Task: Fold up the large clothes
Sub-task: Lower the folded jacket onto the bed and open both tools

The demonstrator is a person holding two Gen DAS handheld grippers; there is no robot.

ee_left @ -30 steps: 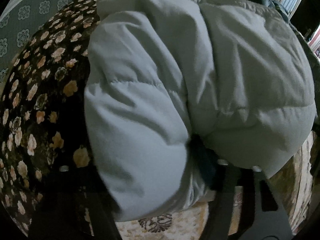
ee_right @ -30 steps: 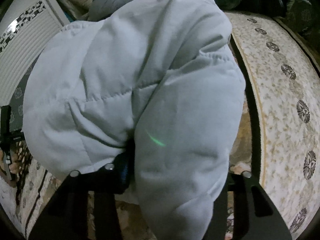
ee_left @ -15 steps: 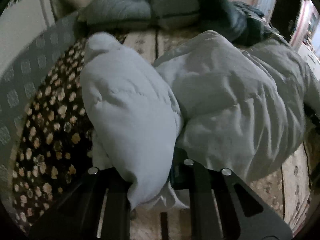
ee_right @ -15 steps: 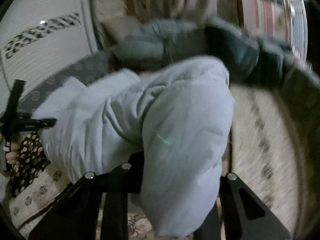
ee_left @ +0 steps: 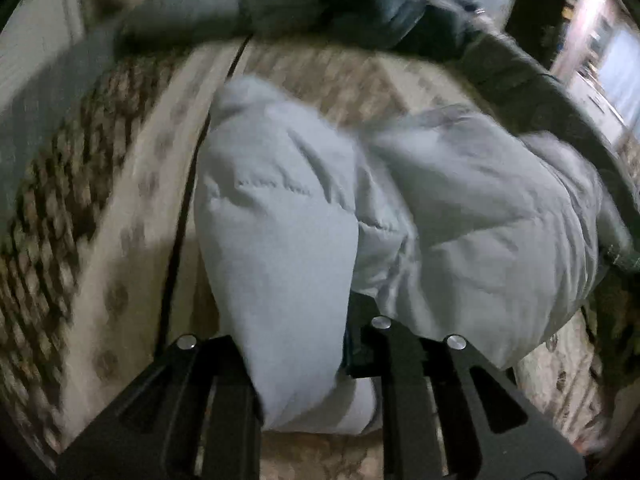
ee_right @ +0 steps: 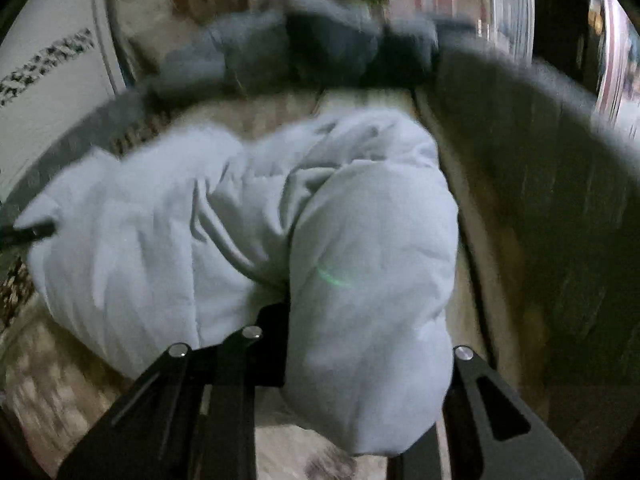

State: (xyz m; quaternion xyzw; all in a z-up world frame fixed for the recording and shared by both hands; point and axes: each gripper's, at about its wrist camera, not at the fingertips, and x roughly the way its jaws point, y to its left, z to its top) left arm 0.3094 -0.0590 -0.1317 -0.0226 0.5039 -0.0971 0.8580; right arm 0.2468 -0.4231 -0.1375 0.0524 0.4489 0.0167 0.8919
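Note:
A pale blue-grey puffer jacket hangs bunched over a beige patterned carpet. My left gripper has a thick padded fold of it between its black fingers; the jaws are opening slightly, but the pads still press the fabric. In the right wrist view the same jacket bulges out between the fingers of my right gripper, which is shut on another padded fold. A black piece of the left gripper shows at the jacket's far left end. Both views are motion-blurred.
A pile of grey and dark clothes lies at the back of the carpet. A dark floral fabric is at the left, dark olive fabric at the right. A white panel stands at the far left.
Both grippers closed on the jacket's folds and rose with it, pulling back. The jacket now fills less of each view, and the carpet and clothes pile behind have come into sight.

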